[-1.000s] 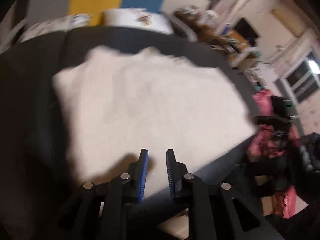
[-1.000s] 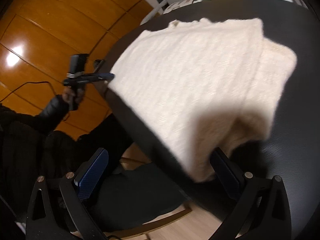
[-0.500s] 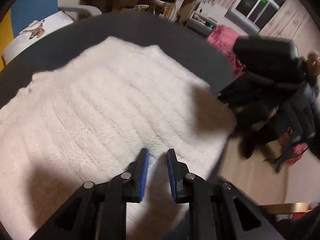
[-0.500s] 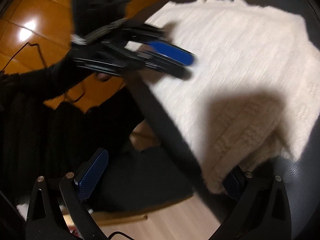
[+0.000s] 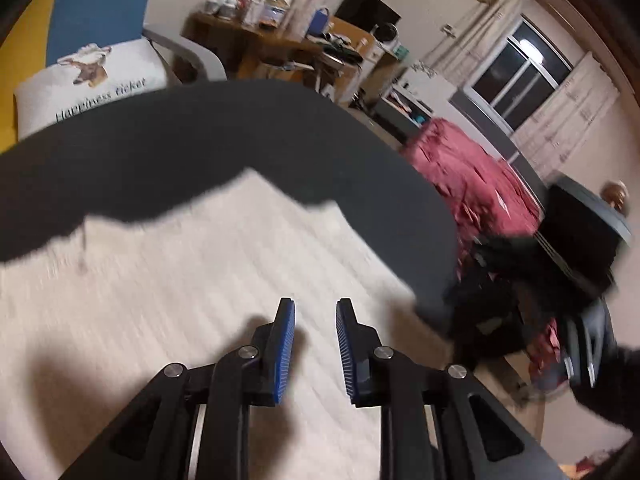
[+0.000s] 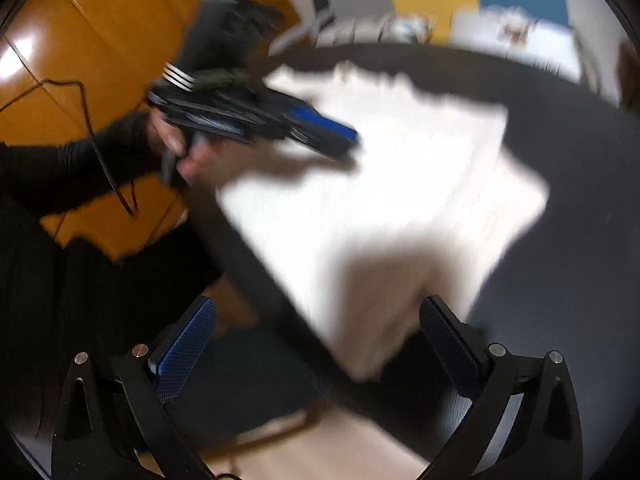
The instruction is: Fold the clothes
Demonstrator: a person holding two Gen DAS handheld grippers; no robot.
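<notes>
A cream knitted sweater lies folded on a round black table; it also shows in the right wrist view. My left gripper hovers just above the sweater near its near edge, jaws a narrow gap apart and empty. In the right wrist view the left gripper reaches over the sweater's left side. My right gripper is wide open and empty, at the table's near edge by the sweater's corner.
A white printed cushion sits behind the table. A cluttered wooden desk stands at the back. A red cloth heap lies right of the table. Wooden floor lies left of it.
The left gripper has swung over the sweater and lifted its view toward the room. The right gripper has pulled back from the sweater's corner, which now lies flat.
</notes>
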